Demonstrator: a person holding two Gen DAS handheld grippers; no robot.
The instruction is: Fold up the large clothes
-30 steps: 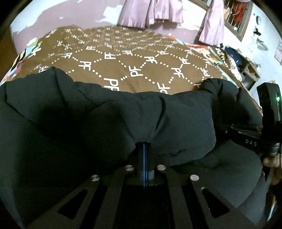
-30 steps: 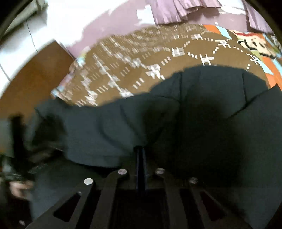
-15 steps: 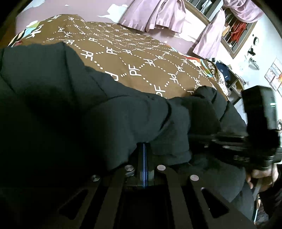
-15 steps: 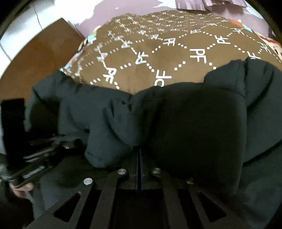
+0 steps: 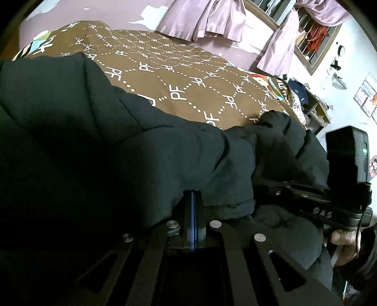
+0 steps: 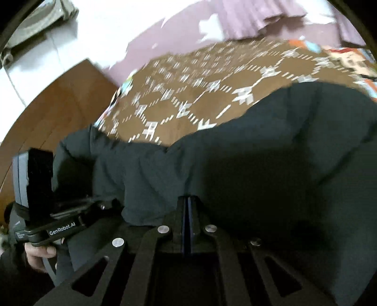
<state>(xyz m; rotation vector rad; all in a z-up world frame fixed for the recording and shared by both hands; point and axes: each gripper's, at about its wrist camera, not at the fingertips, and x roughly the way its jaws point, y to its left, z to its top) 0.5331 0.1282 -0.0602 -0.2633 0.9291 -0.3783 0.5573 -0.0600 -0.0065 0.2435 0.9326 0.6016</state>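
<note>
A large black padded jacket (image 5: 99,150) lies across the near part of a bed with a brown patterned cover (image 5: 179,77). My left gripper (image 5: 192,196) is shut, and a raised fold of the jacket bunches over its fingertips and hides them. The right gripper (image 5: 304,200) shows at the right of the left wrist view, held by a hand (image 5: 341,240) and reaching into the same fold. In the right wrist view, which is blurred, my right gripper (image 6: 187,200) is shut with the jacket (image 6: 271,164) gathered at its tips. The left gripper (image 6: 61,223) sits close by on the left.
Pink curtains (image 5: 212,18) and a window hang behind the bed. A cluttered shelf (image 5: 313,108) stands at the bed's far right corner. A wooden headboard or panel (image 6: 54,103) flanks the bed's left side. The far half of the bed cover lies uncovered.
The two grippers have drawn closer together and the jacket fold between them has bunched up. The left view has tilted. The right view has shifted sideways and blurs.
</note>
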